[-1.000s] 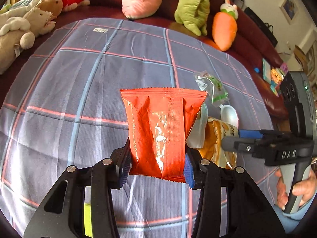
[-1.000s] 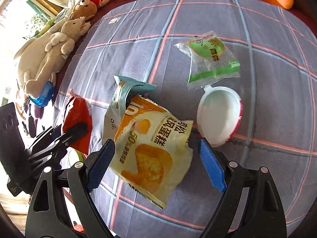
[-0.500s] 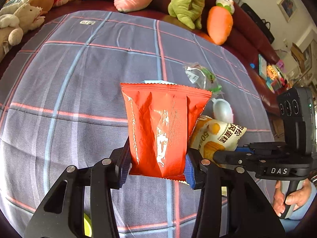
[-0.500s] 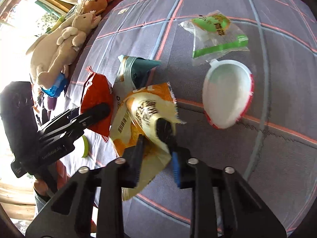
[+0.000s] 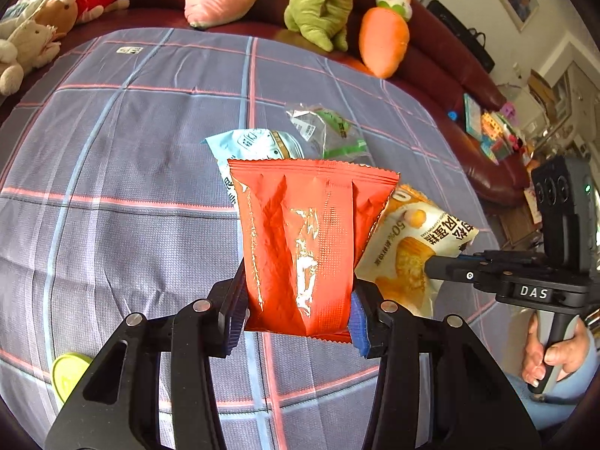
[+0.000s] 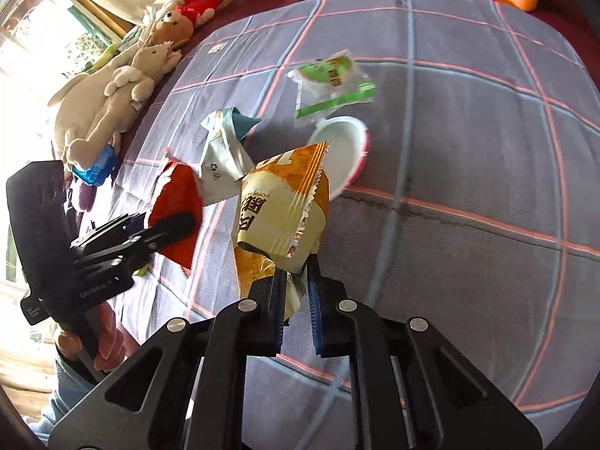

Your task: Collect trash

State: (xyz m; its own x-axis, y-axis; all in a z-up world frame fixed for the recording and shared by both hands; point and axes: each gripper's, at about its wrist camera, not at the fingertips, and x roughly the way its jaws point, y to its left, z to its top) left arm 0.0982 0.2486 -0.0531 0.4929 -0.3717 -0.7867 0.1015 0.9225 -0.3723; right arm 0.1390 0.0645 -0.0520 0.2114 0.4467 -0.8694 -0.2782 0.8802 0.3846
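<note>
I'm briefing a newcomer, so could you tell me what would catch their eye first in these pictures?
The red packet, clamped upright in the left gripper, fills that view. Beside it, the right gripper pinches a crumpled yellow wrapper above the checked cloth. Plush toys line the sofa behind.

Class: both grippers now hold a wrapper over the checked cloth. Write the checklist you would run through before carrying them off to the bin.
1. Left gripper jaws clamped on the red packet: ok.
2. Right gripper jaws pinching the yellow wrapper, having just closed on it: ok.
3. Yellow wrapper lifted off the checked cloth: ok.
4. Cloth cleared of trash: not ok; the teal pouch, green wrapper and white cup remain.
5. Bin located: cannot tell, none in view.
</note>
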